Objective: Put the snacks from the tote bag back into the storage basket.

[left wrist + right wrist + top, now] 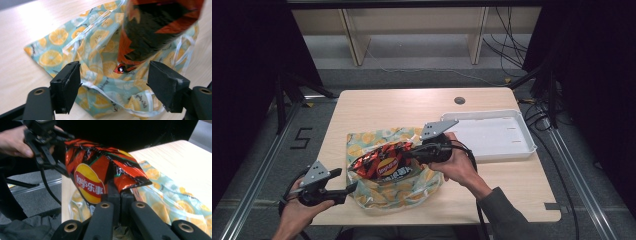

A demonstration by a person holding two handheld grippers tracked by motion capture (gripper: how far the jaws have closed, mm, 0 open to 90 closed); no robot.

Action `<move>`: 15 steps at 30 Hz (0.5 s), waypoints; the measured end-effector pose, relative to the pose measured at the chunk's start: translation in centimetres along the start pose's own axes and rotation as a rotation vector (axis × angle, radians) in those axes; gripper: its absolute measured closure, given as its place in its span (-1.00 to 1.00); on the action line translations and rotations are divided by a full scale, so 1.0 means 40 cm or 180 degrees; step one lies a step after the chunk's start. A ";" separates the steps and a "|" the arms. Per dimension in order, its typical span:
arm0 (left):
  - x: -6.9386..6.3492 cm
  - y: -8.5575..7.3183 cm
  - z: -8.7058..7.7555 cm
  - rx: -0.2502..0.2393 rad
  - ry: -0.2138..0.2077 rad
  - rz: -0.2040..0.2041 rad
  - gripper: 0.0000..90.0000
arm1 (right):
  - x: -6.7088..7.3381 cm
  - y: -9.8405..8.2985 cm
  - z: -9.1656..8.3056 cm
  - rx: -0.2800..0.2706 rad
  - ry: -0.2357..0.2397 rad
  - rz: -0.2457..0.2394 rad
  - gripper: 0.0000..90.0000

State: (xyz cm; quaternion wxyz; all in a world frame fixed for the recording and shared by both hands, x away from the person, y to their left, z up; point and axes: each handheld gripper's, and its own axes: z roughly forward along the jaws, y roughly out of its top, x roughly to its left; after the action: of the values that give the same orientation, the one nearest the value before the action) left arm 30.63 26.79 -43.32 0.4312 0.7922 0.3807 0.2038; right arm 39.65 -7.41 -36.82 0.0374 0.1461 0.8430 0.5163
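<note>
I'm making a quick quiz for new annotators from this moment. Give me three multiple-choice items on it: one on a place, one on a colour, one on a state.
1. Where is the white tray on the table?
A. at the table's right side, beyond the right gripper
B. under the orange-print bag
C. at the near left corner

2. What are the main colours of the chip bag?
A. blue and white
B. red and black with a yellow logo
C. plain green

3. How do the grippers stand?
A. both open
B. left gripper shut on the chip bag, right gripper open
C. right gripper shut on the chip bag, left gripper open

Answers: 1 A, the high view shows the tray by the right edge. 2 B, the right gripper view shows those colours. 3 C, the right jaws pinch the chip bag's edge; the left jaws stand apart over the orange-print bag.
</note>
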 end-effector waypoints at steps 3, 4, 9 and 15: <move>0.005 -0.012 -0.001 0.0094 0.0015 0.0059 -0.46 | 0.008 0.013 -0.004 -0.0003 0.0077 0.0122 1.00; 0.001 -0.016 0.002 0.0062 0.0026 -0.0019 -0.45 | 0.007 0.018 -0.002 -0.0082 0.0095 0.0087 1.00; -0.002 -0.033 0.015 0.0197 0.0033 -0.0015 -0.46 | 0.011 0.044 -0.021 -0.0210 0.0184 0.0131 1.00; 0.006 -0.039 0.019 0.0335 0.0062 0.0132 -0.45 | 0.021 0.087 -0.052 -0.0401 0.0219 0.0055 1.00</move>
State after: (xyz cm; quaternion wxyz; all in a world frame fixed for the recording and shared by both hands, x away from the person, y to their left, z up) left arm 30.61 27.09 -45.04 0.3808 0.8195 0.3785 0.2001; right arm 39.12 -7.48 -32.72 0.0132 0.1328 0.8083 0.5734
